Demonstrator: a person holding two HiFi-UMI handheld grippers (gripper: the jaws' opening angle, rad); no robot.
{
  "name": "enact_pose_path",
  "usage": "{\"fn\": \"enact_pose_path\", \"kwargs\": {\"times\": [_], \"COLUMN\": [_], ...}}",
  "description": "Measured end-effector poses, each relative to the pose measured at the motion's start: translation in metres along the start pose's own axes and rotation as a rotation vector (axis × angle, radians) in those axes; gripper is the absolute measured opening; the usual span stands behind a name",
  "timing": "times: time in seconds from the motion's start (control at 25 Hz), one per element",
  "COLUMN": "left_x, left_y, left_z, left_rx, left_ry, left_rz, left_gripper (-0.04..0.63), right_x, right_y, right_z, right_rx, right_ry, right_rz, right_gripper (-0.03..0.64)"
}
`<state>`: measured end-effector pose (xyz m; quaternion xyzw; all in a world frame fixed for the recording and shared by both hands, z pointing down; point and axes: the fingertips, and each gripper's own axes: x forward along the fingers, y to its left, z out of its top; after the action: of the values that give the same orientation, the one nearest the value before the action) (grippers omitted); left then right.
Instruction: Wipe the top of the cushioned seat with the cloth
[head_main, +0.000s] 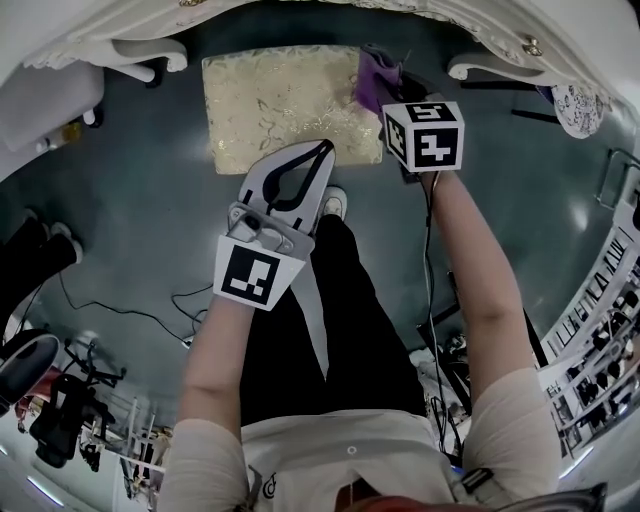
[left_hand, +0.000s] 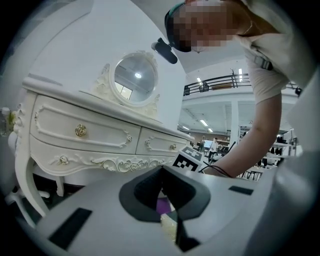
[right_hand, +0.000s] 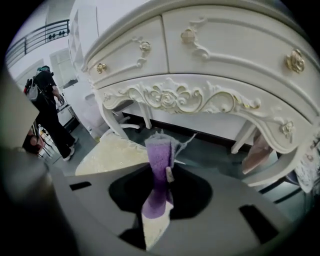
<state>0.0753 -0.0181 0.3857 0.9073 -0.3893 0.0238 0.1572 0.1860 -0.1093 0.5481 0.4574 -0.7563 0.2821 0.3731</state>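
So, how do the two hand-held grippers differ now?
The right hand-held gripper is shut on the purple cloth; the left hand-held gripper is shut on nothing. The right one is at the cushioned seat's far right corner, the left one over its near edge. Each carries a marker cube.

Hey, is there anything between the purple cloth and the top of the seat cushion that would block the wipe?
Nothing lies on the seat. The cloth, held in the right tongs, is at its far right corner. Only the shut left tongs hang over the near edge.
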Motion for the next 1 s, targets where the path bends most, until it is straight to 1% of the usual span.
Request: {"fn": "enact_pose_path", "kwargs": {"times": [0.16, 0.32, 0.48, 0.68, 0.84, 1.0], "left_x": [-0.026, -0.062, -0.1, -0.147, -0.173, -0.187], "left_y": [0.019, 0.042, 0.075, 0.116, 0.14, 0.151], "left_z": [0.006, 0.007, 0.007, 0.002, -0.008, -0.023], "left_rx": [-0.011, -0.018, -0.034, -0.049, -0.059, -0.068], "left_ry": [-0.005, 0.009, 0.017, 0.016, 0.022, 0.033], "left_rz": [0.008, 0.019, 0.06, 0.102, 0.121, 0.118], "left_gripper": [0.012, 0.012, 0.012, 0.012, 0.012, 0.012], "right_x": [-0.005, 0.001, 0.018, 0.041, 0.064, 0.084], "right_y": [0.051, 0.119, 0.193, 0.267, 0.3, 0.306], "right_z": [0.014, 0.023, 0.027, 0.026, 0.02, 0.012], "right_rx": [0.03, 0.061, 0.03, 0.014, 0.011, 0.031], "right_ry": [-0.018, -0.024, -0.002, 0.027, 0.055, 0.072], "right_rz": [0.058, 0.138, 0.211, 0.265, 0.274, 0.253], "right_gripper": [0.086, 0.086, 0.086, 0.086, 0.086, 0.084]}}
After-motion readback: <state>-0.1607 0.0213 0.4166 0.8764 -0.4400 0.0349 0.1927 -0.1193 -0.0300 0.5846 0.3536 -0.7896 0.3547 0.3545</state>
